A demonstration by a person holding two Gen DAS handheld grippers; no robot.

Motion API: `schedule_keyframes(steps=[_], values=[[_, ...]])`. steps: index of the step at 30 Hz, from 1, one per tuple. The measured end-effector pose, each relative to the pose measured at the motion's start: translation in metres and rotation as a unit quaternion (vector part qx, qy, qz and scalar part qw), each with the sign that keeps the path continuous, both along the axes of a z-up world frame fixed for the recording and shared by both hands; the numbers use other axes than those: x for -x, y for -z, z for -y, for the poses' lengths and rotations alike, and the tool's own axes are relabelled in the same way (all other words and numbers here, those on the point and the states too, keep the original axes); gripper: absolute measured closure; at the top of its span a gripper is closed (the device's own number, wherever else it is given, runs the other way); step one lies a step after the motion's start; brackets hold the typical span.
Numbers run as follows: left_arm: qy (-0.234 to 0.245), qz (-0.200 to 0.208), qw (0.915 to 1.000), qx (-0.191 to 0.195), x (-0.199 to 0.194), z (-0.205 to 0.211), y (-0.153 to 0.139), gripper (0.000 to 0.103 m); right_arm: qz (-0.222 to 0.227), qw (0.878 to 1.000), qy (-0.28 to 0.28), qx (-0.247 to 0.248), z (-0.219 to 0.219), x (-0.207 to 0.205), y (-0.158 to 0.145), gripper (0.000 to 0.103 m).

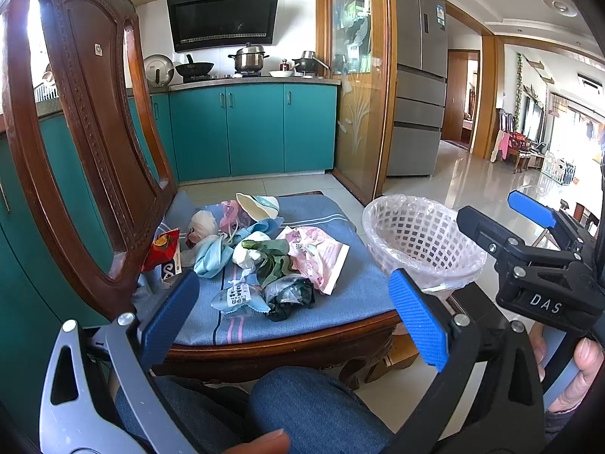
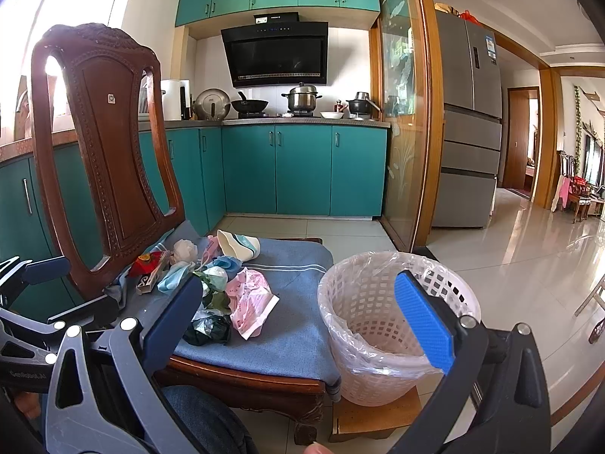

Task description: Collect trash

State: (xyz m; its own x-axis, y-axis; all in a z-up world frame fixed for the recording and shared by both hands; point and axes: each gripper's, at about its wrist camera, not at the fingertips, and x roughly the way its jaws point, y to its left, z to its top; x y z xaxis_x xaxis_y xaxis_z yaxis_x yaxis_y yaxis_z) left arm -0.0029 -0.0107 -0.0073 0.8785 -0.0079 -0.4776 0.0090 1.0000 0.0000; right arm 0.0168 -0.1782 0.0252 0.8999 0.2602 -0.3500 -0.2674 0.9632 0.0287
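Crumpled wrappers and bags, the trash [image 1: 264, 261], are lying in a loose pile on the blue cushion [image 1: 351, 287] of a carved wooden chair [image 2: 102, 159]. Just beside the seat, a white lattice bin [image 2: 382, 325] lined with clear plastic is standing on a low wooden block [image 2: 378, 416]. Both grippers are hovering in front of the chair: the left gripper [image 1: 293, 323] is spreading its fingers wide and gripping nothing, and the right gripper [image 2: 298, 321] is doing the same.
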Motion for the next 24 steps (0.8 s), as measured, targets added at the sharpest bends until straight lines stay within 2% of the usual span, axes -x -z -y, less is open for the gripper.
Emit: schedule_keyframes(steps=[24], values=[[0.001,-0.004,1.0,-0.001,0.0026,0.0012,0.0057,0.003,0.0,1.0,0.001,-0.002,0.0015,-0.0005,-0.0005,0.003]])
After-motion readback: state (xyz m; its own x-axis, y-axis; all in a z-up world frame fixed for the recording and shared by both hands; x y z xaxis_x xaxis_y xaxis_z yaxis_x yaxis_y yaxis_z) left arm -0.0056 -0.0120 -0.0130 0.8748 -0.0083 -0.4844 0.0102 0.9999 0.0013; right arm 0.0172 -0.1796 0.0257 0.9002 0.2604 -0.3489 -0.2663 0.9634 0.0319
